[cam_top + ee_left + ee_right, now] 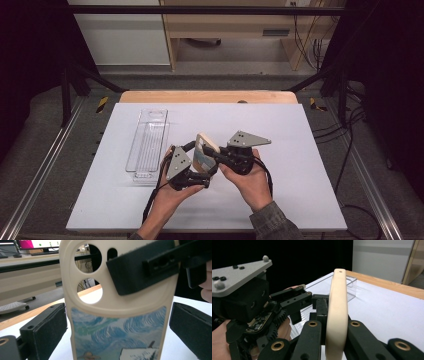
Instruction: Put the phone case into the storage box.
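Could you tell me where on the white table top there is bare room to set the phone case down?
The widest bare patch lies right of the right gripper, out to the white table top's right edge. The far strip beyond the phone case is bare too. The left is crowded by the clear plastic tray, and the left gripper sits at the middle.

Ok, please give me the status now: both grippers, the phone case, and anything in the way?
Right gripper shut on phone case, edge-on between its jaws. Left gripper open, pads either side of case, not pressing. Clear tray sits apart, not blocking.
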A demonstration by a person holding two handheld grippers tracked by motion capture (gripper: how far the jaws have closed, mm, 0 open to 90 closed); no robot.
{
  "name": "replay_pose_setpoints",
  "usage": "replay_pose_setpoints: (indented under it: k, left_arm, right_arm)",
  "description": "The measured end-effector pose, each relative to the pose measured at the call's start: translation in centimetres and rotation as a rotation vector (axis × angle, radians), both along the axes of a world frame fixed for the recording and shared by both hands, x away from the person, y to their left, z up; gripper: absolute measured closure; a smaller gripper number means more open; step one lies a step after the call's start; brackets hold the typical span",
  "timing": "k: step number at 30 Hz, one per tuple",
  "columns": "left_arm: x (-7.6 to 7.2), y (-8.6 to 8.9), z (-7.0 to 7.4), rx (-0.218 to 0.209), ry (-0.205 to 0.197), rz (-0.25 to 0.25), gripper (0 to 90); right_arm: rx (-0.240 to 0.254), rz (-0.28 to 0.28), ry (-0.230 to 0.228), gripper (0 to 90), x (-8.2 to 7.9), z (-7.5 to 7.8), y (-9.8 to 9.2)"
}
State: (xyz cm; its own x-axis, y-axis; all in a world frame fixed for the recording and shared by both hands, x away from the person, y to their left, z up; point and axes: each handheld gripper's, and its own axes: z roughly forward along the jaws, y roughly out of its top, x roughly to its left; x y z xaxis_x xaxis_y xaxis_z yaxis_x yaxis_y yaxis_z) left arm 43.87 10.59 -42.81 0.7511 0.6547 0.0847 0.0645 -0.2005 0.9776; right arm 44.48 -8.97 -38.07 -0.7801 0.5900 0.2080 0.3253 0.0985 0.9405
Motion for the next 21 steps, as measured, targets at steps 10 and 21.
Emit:
replay_pose_setpoints:
  k: [10,21]
  left_arm:
    - [-0.2,0.2,0.4,-0.02,-0.003,0.006,3.6]
    - [-0.4,0.7,0.4,-0.015,0.01,0.021,9.9]
  right_arm:
    - [-0.023,0.02,0.001,86.2,-0.2,-0.4,0.8]
    - [-0.017,0.029,0.013,86.0,-0.1,-0.7,1.1]
